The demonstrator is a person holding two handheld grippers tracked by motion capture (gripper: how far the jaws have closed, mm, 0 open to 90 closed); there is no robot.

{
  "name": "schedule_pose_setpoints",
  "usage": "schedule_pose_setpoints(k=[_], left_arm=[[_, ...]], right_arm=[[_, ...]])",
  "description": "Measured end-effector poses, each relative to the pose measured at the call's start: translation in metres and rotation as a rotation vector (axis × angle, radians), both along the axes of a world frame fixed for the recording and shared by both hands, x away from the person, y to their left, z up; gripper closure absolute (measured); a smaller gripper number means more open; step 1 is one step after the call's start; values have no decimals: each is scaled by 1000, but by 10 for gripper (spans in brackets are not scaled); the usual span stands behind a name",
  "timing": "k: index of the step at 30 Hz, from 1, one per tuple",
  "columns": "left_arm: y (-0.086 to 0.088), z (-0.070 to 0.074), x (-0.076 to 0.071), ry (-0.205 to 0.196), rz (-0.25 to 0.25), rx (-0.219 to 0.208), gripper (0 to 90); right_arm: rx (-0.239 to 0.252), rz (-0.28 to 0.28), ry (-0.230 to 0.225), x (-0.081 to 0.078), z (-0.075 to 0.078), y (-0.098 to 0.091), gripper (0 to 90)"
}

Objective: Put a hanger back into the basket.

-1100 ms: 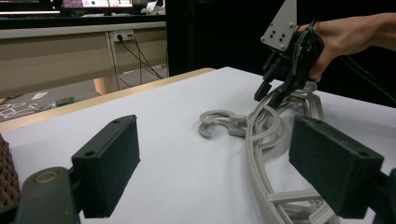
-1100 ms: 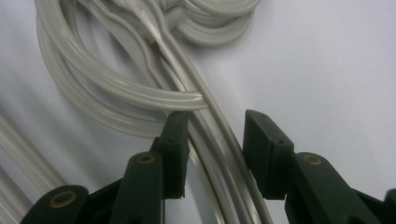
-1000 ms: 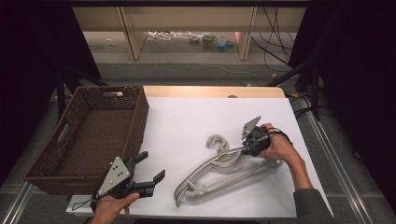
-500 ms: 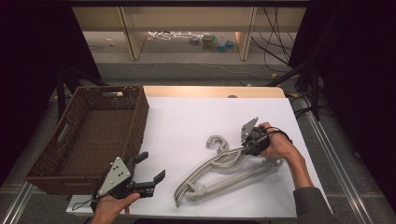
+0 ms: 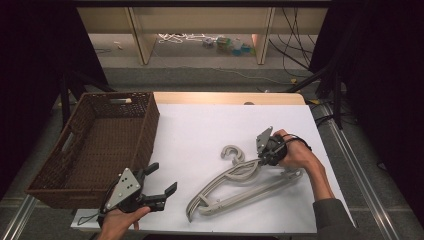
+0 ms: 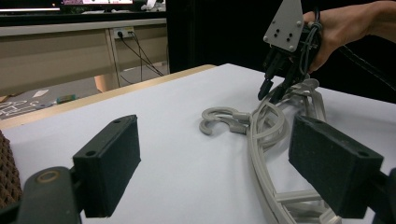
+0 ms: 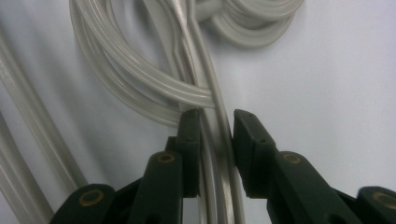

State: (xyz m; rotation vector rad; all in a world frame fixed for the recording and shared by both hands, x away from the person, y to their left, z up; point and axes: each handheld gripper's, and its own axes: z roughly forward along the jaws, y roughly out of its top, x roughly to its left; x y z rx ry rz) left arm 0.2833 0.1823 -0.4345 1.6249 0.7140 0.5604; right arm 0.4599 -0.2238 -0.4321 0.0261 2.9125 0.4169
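Two grey plastic hangers [image 5: 240, 186] lie stacked on the white table, their hooks [image 5: 232, 152] pointing to the far left. My right gripper [image 5: 258, 162] reaches down onto the top hanger's arm just behind the hooks. In the right gripper view the jaws [image 7: 217, 126] have just been closing and now pinch the hanger's [image 7: 140, 79] thin bar between the pads. The left gripper view shows that gripper [image 6: 271, 93] from across the table, tips on the hanger [image 6: 266, 135]. My left gripper [image 5: 162, 178] hovers open and holding nothing near the front edge, left of the hangers, its pads [image 6: 109, 163] wide apart.
A brown wicker basket [image 5: 146, 131] stands at the table's left, its corner also in the left gripper view [image 6: 7, 179]. Shelving and cables lie beyond the far edge. Bare white table [image 5: 200, 125] spreads between basket and hangers.
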Motion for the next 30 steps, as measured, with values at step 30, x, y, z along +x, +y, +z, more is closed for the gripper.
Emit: schedule_pose_setpoints(k=[30], left_arm=[[-1,0,1,-2,-4,-6,160]], right_arm=[[-61,104,-227,-38,43,11,819]])
